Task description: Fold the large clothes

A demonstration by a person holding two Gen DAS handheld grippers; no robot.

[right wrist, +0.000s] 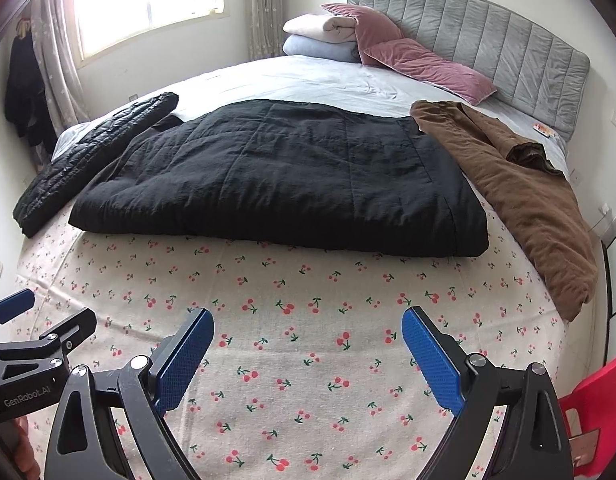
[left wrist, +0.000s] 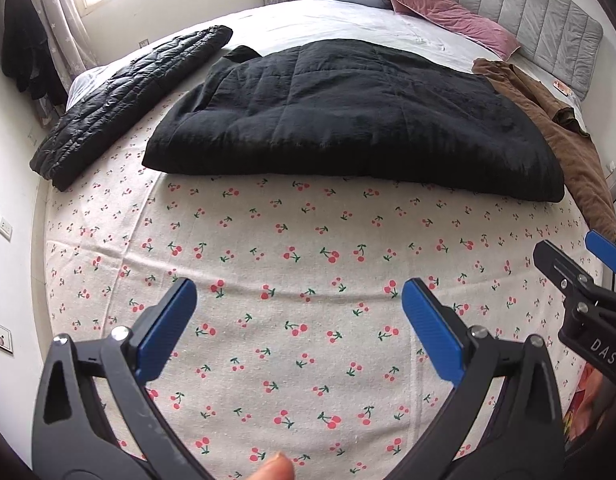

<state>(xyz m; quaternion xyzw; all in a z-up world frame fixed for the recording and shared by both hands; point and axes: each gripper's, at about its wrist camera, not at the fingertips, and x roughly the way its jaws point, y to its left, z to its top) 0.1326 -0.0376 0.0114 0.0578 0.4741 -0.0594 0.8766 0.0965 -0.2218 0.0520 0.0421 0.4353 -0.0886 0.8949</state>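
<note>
I am holding my left gripper point(left wrist: 299, 304) spread wide over the cherry-print sheet point(left wrist: 308, 360), gripping nothing, and my right gripper point(right wrist: 308, 334) is gaping just the same beside it, both hovering near the foot of the bed point(right wrist: 308, 76). The black quilted coat point(right wrist: 284, 176) is lying folded flat across the middle of the bed, well ahead of both grippers. A black puffer jacket point(right wrist: 92, 160) is resting along its left side, and a brown coat point(right wrist: 523, 196) is sprawling on its right, touching its edge. Pink pillows point(right wrist: 419, 64) are leaning against the grey headboard point(right wrist: 487, 36).
</note>
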